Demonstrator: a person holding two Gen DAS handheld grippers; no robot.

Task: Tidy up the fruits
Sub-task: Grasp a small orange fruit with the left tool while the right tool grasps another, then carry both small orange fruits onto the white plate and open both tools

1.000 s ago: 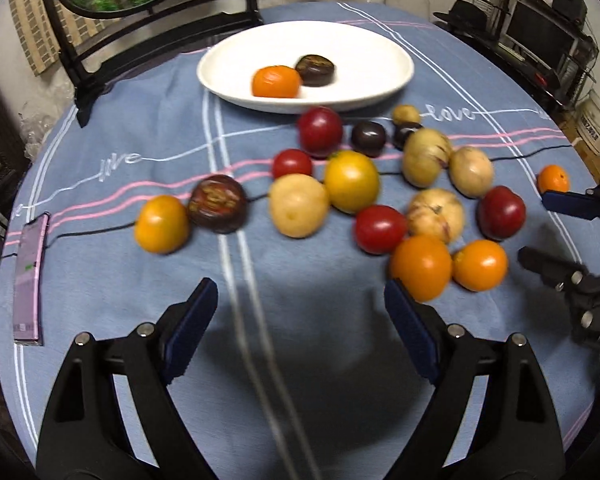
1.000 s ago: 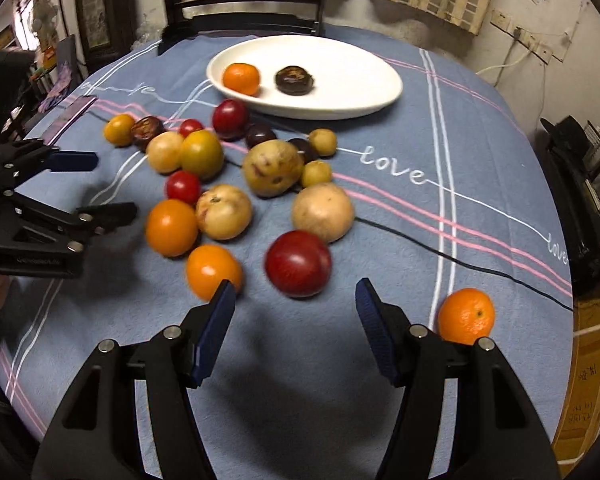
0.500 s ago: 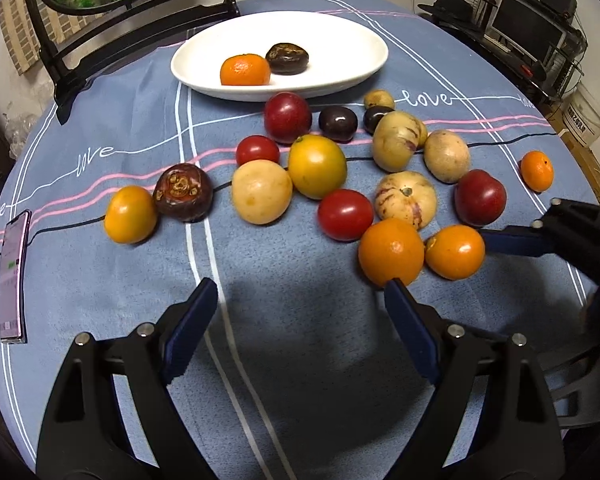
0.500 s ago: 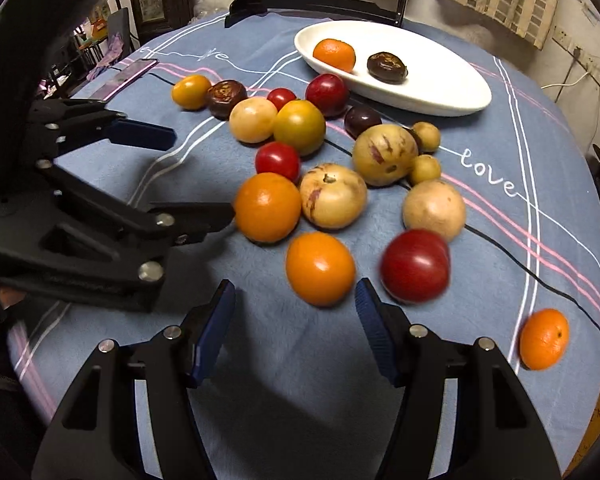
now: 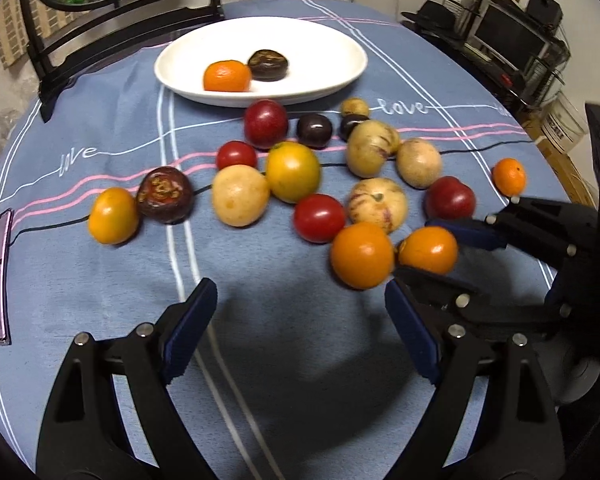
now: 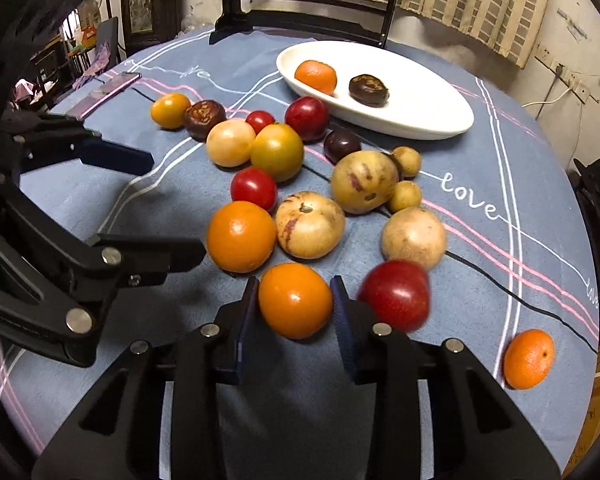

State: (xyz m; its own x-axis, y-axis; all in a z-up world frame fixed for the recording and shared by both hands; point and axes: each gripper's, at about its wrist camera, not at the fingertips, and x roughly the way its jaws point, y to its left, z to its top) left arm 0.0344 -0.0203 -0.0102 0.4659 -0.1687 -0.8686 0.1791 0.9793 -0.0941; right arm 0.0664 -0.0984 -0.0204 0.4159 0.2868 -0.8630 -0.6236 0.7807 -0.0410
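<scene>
Slippage is the nearest risk: the right gripper has its blue pads closed against a smooth round orange fruit low on the blue striped tabletop, and the glossy red fruit touching it could roll. The left gripper hangs wide open, empty. Farther off, the white oval plate holds two fruits.

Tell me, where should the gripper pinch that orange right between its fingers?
Pinch the orange across its widest middle, coming in low from the near side, as the right gripper does. It is round, so the pads sit flat only there. The red fruit crowds one side, so keep that finger slim.
</scene>
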